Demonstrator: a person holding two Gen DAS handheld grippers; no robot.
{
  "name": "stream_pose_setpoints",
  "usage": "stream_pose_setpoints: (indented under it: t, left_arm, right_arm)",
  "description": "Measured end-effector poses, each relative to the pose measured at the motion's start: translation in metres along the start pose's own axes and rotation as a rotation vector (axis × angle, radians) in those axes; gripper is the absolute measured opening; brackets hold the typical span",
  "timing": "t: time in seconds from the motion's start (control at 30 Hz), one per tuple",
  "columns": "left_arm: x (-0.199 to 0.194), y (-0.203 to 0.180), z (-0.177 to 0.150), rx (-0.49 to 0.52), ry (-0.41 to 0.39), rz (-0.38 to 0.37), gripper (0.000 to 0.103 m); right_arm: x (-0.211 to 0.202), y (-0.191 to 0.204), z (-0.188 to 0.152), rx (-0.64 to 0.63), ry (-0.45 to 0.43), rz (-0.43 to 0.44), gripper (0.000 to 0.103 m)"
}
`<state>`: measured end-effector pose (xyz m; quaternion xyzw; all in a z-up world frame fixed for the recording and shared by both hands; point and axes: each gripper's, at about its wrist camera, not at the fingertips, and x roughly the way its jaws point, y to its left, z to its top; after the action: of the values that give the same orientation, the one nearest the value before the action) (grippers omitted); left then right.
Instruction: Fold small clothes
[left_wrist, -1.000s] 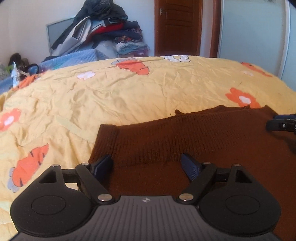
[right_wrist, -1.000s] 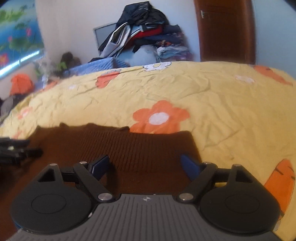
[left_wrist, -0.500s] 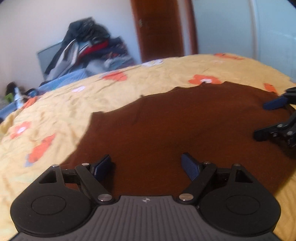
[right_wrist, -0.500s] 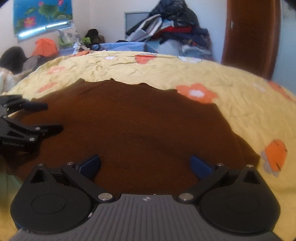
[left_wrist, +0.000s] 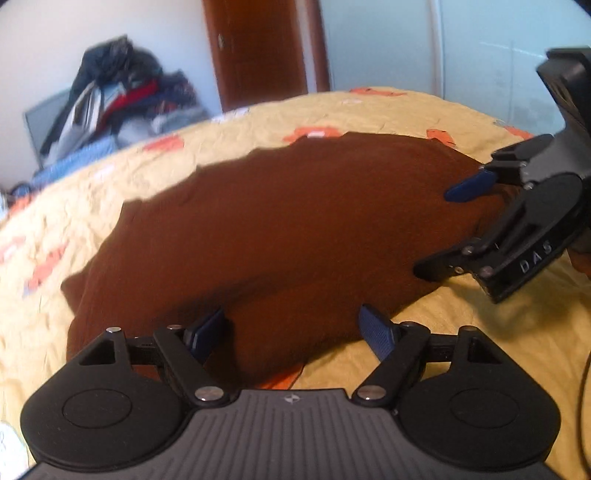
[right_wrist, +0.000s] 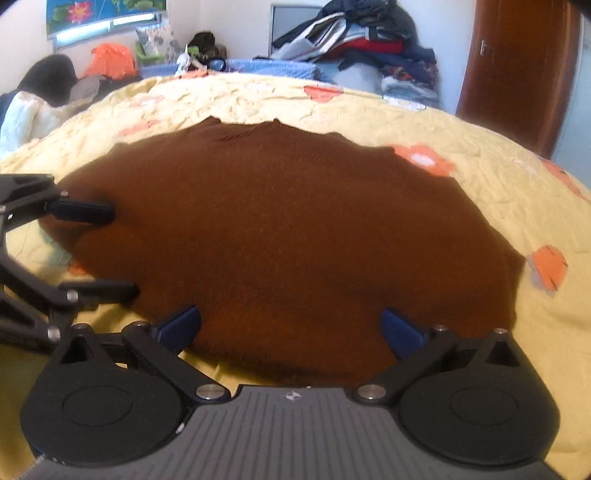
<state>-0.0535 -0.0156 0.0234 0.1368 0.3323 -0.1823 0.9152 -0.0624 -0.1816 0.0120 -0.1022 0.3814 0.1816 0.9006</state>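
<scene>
A dark brown knitted sweater lies folded flat on the yellow flowered bedspread; it also fills the middle of the right wrist view. My left gripper is open and empty above the sweater's near edge. My right gripper is open and empty above the same near edge, to the right of the left one. The right gripper also shows in the left wrist view, the left gripper in the right wrist view. Neither holds cloth.
A pile of clothes lies past the bed's far side. A brown door stands at the back right. Bags and bedding lie at the back left. The bedspread runs on around the sweater.
Both grippers have drawn back and risen from over the sweater's far ribbed hem to its near edge. The sweater now shows whole. Both stayed open.
</scene>
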Motion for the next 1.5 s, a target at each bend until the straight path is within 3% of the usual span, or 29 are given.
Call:
stream_pose_setpoints:
  t: [0.07,0.13,0.27,0.37,0.43,0.5,0.6,0.67,0.7,0.77,0.83,0.87,0.9,1.1,1.23,1.27,1.33,1.37,1.4,1.5]
  left_arm:
    - [-0.006,0.006,0.004,-0.066,0.000,-0.008,0.078]
    - [-0.022,0.022,0.003,-0.211,-0.020,-0.034,0.079]
    - [-0.037,0.088,-0.022,-0.717,-0.007,-0.136,0.079]
    - [-0.029,0.130,-0.056,-1.056,0.052,-0.163,0.078]
    - [-0.023,0.144,-0.069,-1.181,0.016,-0.217,0.079]
    - [-0.012,0.149,-0.067,-1.234,0.020,-0.265,0.079]
    - [0.011,0.150,-0.061,-1.268,0.025,-0.356,0.077]
    - [0.022,0.149,-0.054,-1.255,0.034,-0.347,0.058]
    - [0.028,0.148,-0.051,-1.250,0.059,-0.340,0.040]
    - [0.039,0.147,-0.048,-1.254,0.083,-0.332,0.028]
    - [0.033,0.144,-0.053,-1.249,0.088,-0.310,0.013]
    - [0.032,0.144,-0.056,-1.253,0.085,-0.304,0.008]
    - [0.031,0.145,-0.056,-1.252,0.081,-0.300,0.006]
    - [-0.016,0.143,-0.044,-1.096,0.014,-0.319,0.004]
    - [-0.012,0.138,-0.053,-0.973,0.102,-0.241,0.006]
    - [-0.014,0.137,-0.056,-0.936,0.122,-0.206,0.006]
    - [-0.028,0.138,-0.051,-0.863,0.096,-0.178,0.007]
    - [-0.038,0.141,-0.045,-0.821,0.056,-0.160,0.007]
    - [-0.047,0.144,-0.036,-0.779,0.017,-0.127,0.010]
    - [-0.053,0.147,0.008,-0.591,-0.078,0.016,0.015]
  right_arm:
    - [-0.002,0.000,0.005,-0.012,0.023,0.009,0.103]
    - [-0.012,-0.005,0.012,0.029,0.028,0.018,0.102]
    - [-0.053,-0.056,0.000,0.359,-0.072,0.119,0.103]
    - [-0.070,-0.100,-0.030,0.648,-0.068,0.165,0.103]
    - [-0.072,-0.120,-0.048,0.783,-0.045,0.197,0.103]
    - [-0.061,-0.128,-0.057,0.846,-0.006,0.230,0.103]
    - [-0.049,-0.129,-0.059,0.872,-0.041,0.303,0.103]
    - [-0.040,-0.132,-0.059,0.910,-0.059,0.348,0.103]
    - [-0.035,-0.134,-0.057,0.925,-0.066,0.372,0.103]
    - [-0.027,-0.139,-0.053,0.949,-0.076,0.405,0.098]
    - [-0.023,-0.146,-0.049,0.965,-0.061,0.397,0.071]
    - [-0.019,-0.150,-0.049,0.976,-0.034,0.386,0.041]
    - [-0.016,-0.152,-0.049,0.980,0.000,0.372,0.022]
    - [-0.044,-0.148,-0.061,0.922,-0.051,0.402,0.022]
    - [-0.053,-0.140,-0.082,0.910,-0.009,0.392,0.023]
    - [-0.050,-0.140,-0.085,0.909,-0.005,0.393,0.027]
    - [-0.056,-0.142,-0.089,0.958,-0.035,0.413,0.048]
    - [-0.063,-0.145,-0.084,0.956,-0.056,0.390,0.070]
    - [-0.074,-0.147,-0.078,0.933,-0.109,0.346,0.085]
    - [-0.097,-0.154,-0.041,0.790,-0.249,0.212,0.088]
